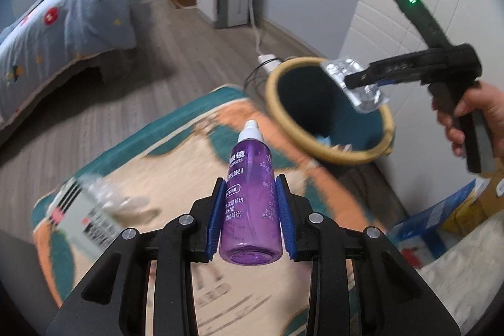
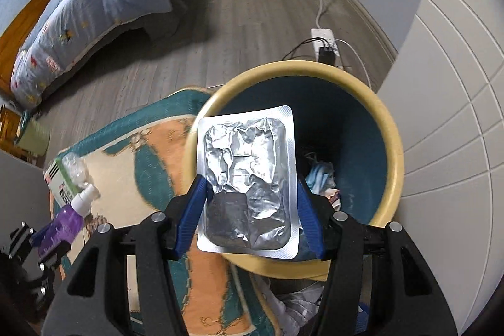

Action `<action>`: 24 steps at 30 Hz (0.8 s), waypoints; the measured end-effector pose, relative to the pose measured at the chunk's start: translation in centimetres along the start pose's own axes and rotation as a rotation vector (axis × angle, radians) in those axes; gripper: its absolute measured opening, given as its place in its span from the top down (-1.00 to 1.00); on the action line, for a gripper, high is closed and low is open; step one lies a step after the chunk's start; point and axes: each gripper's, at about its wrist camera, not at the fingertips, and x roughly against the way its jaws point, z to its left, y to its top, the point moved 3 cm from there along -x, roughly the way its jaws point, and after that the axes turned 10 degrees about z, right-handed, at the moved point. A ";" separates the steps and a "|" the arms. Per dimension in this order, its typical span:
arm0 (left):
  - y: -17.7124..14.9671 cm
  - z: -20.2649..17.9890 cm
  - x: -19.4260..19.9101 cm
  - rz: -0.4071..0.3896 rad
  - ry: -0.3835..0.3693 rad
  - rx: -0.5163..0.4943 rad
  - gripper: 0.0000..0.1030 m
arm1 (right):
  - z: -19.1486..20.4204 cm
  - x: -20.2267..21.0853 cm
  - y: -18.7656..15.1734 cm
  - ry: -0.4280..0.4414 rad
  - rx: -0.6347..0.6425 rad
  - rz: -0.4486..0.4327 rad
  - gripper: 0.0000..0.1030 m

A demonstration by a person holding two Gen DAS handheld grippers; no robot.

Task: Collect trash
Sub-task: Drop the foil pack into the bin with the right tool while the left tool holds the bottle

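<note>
Bedroom flooring of grey wood is stretching away toward a bed at the far left, and we are working over a patterned rug with the trash bin standing at its right edge against a white panelled wall. We are holding the right gripper closed on a crinkled foil blister pack, its blue pads pinching the pack's two side edges just above the bin's yellow rim, with the far half of the pack hanging over the opening. We are holding the left gripper clamped around a purple bottle, white cap pointing toward the bin, near and to the left of it. A boxed item with crumpled clear plastic is lying on the rug's left side, not yet collected. The main risk we are judging: the pack is sitting over the near rim, so letting go here could tip it back onto the rug instead of inside. The thin foil is also bowing under an edge grip and could slip early. The smooth round bottle could twist or slide out between the pads, and both grippers converging on one opening could knock the light bin over.
</note>
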 end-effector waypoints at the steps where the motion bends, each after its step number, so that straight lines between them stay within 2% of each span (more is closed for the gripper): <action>1: 0.4 -0.6 -0.2 -0.002 -0.012 -0.001 0.35 | -0.6 -0.1 0.1 0.002 -0.009 0.002 -0.09; 6: 3.0 -4.5 -1.9 0.013 -0.071 -0.038 0.35 | -4.2 -1.2 0.1 -0.006 -0.083 0.025 -0.09; 13: 5.7 -8.5 -5.2 0.066 -0.100 -0.108 0.35 | -6.7 -2.0 0.1 0.002 -0.125 0.043 -0.09; 17: 7.4 -9.7 -7.6 0.097 -0.055 -0.160 0.35 | -7.7 -2.2 0.0 0.006 -0.162 0.047 -0.09; 22: 9.7 -10.1 -9.6 0.068 -0.012 -0.184 0.35 | -8.0 -2.1 0.0 0.004 -0.175 0.034 -0.09; 23: 9.9 -10.1 -9.8 0.060 -0.002 -0.188 0.25 | -8.1 -2.1 0.0 0.005 -0.177 0.029 -0.09; 24: 10.1 -10.0 -10.1 0.053 0.029 -0.195 0.05 | -8.1 -2.1 0.0 0.012 -0.179 0.024 -0.09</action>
